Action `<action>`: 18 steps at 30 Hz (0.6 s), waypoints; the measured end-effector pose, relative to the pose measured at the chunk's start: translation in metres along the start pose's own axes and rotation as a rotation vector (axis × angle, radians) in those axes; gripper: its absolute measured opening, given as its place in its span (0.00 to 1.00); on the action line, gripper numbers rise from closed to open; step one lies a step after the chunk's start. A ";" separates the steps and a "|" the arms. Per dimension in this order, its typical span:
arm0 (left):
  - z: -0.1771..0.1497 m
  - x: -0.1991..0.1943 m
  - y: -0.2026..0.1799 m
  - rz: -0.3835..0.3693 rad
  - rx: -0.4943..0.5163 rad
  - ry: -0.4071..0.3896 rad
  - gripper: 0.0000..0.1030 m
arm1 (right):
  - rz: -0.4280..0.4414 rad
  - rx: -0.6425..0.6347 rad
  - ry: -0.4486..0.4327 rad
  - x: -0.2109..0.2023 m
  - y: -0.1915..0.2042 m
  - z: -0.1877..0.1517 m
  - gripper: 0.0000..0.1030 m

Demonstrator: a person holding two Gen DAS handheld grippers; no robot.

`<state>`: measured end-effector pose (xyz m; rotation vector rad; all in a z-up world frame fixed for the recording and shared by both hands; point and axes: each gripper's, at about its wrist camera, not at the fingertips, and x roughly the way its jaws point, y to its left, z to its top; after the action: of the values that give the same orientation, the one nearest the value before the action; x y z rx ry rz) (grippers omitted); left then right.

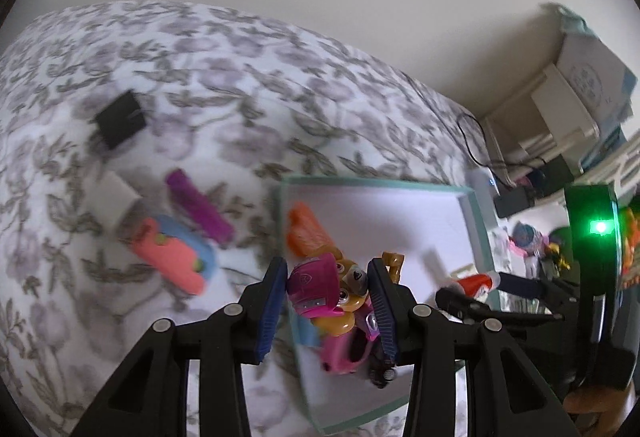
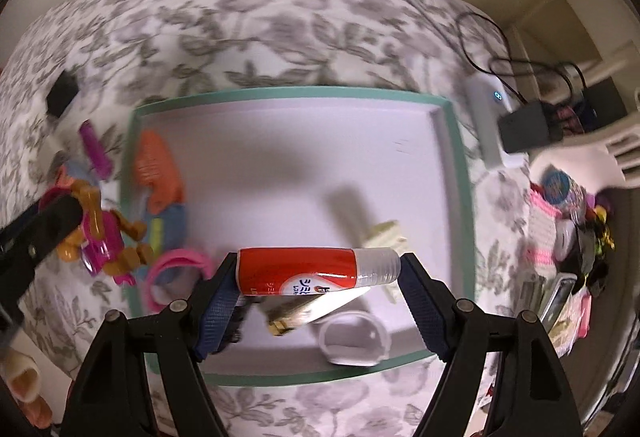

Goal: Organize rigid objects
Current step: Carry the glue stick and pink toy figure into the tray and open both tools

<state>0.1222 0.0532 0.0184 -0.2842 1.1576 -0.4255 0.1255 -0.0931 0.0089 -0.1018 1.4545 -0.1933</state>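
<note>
Bed (image 2: 280,17): grey floral cover, soft, under everything.
Tray (image 2: 460,173): shallow, white floor, green rim; an orange toy (image 2: 154,161) lies at its left.
Right gripper (image 2: 318,277): jaws clamped endwise on a glue stick (image 2: 304,269), red, smooth, Japanese lettering, above the tray's near part.
Left gripper (image 1: 330,301): jaws clamped on a pink plastic pup (image 1: 332,293), over the tray's left rim.

Red-and-white plastic glue stick tube (image 2: 318,269), held crosswise in right wrist view: white patch on its red label w/ red Japanese katakana, approx. "シミ…", rest cut off; smaller print beside it too blurred to read. Pink toy pup figure w/ pink cap (image 1: 334,301) in left wrist view: paw-badge emblem on cap, no letters legible. White cardboard box (image 1: 588,77) top right: blue circular mark, unreadable.
</note>
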 end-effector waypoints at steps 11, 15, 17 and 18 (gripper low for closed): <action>-0.013 0.034 -0.027 -0.008 0.035 0.051 0.43 | 0.008 0.050 0.008 0.011 -0.029 -0.005 0.77; -0.016 0.043 -0.028 -0.002 0.031 0.061 0.43 | 0.011 0.051 0.007 0.014 -0.032 -0.004 0.77; -0.016 0.046 -0.027 0.004 0.026 0.063 0.43 | 0.015 0.049 0.004 0.014 -0.031 -0.002 0.77; -0.016 0.048 -0.027 0.007 0.024 0.063 0.43 | 0.017 0.047 0.001 0.014 -0.030 -0.001 0.77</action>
<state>0.1185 0.0073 -0.0150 -0.2479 1.2141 -0.4447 0.1238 -0.1256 0.0008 -0.0511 1.4510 -0.2135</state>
